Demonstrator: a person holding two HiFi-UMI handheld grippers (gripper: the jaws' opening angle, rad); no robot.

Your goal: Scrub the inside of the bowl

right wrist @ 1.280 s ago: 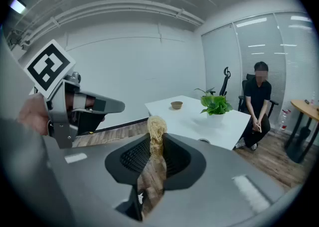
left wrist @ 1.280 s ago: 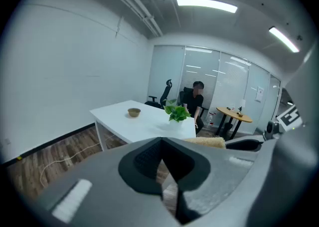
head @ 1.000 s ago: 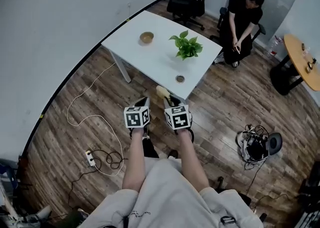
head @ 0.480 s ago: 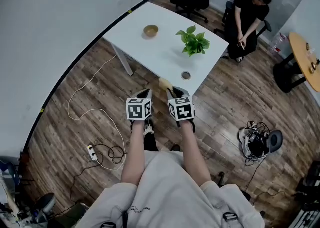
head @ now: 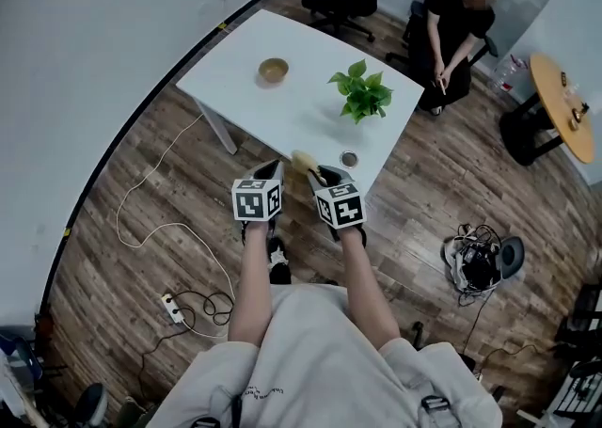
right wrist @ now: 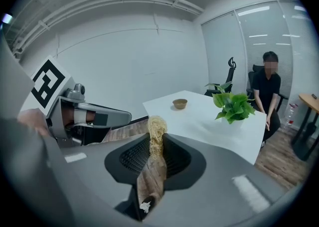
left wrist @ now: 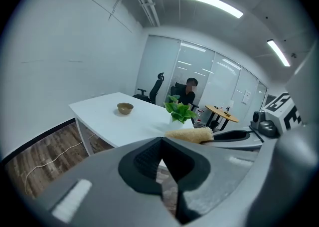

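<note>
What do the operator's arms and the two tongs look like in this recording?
The left tongs and right tongs each have a smooth grey body, dark ribbed pads and, on top, a white cube with black square markers. No cables show on them. The person wears a light grey short-sleeved top, and the forearms are uncovered.

Even light w/ fisheye edges

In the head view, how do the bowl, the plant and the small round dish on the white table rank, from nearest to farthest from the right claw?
1. Small round dish: at the near edge of the table, just beyond the right claw, which holds the brush.
2. Plant: mid-table, on the right side.
3. Bowl: far left part of the table.
</note>
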